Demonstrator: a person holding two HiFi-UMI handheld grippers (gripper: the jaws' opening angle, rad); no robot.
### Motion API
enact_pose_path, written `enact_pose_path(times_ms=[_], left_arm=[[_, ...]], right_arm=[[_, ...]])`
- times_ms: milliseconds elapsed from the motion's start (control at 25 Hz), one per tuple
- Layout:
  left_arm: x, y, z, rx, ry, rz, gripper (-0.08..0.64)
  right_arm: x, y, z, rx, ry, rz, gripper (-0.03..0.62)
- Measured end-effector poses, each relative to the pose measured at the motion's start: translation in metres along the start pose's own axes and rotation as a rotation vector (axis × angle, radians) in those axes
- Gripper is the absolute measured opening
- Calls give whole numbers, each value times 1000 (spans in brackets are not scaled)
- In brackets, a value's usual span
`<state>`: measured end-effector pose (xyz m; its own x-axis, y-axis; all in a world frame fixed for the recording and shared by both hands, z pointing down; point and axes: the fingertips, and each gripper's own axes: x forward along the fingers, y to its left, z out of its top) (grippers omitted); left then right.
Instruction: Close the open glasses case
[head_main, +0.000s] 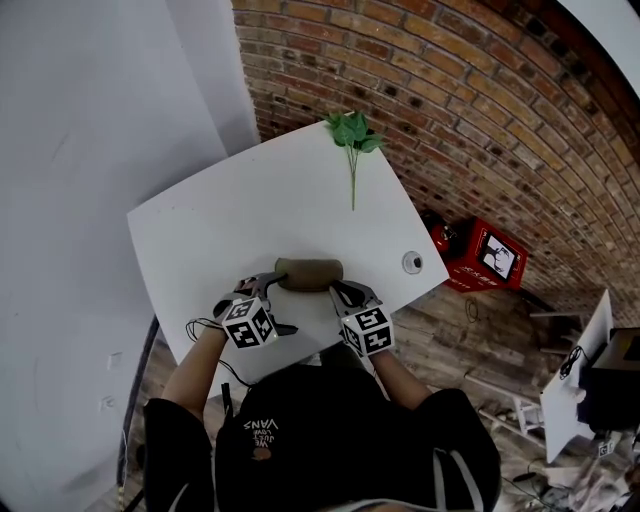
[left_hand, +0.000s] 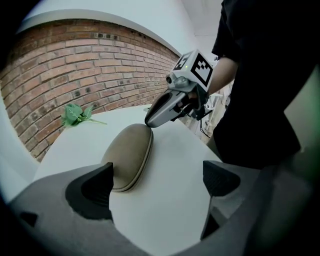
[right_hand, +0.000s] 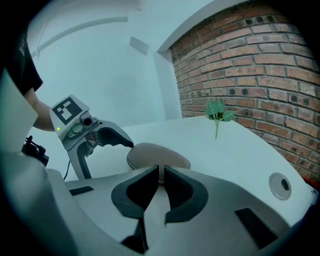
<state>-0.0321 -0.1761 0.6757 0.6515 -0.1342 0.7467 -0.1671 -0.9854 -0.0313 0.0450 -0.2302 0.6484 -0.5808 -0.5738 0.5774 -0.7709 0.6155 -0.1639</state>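
Case (head_main: 309, 274) lies closed; left claw (left_hand: 160, 180) spread, right claw (right_hand: 161, 175) pinched, seemingly touching it.

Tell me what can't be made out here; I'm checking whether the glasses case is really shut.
- Glasses case, near edge: in the right gripper view, the right gripper covers it, so contact is unclear.
- Case's near end: in the left gripper view, it sits behind one finger of the left gripper.
- Case's contents: hidden in all views by the lowered lid.
- Seam: too small to judge in the head view.
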Motion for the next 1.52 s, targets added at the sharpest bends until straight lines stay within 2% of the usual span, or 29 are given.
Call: enact_pose_path(times_ms=[600,960,1280,1520], left_arm=[[6,3,-1,-10,-9,71,561],[7,7,5,-93,-38,96,561],[-7,23,18,-190,-115,177,561],[-24,24,21,-198,-149,210,561]], right_arm=[[7,-4,-7,-23,30,-13,12],[7,2,-6,18,11,-16,63],[0,6,7,39,-35,-48,83],[-3,13,12,49,-61,-71,89]])
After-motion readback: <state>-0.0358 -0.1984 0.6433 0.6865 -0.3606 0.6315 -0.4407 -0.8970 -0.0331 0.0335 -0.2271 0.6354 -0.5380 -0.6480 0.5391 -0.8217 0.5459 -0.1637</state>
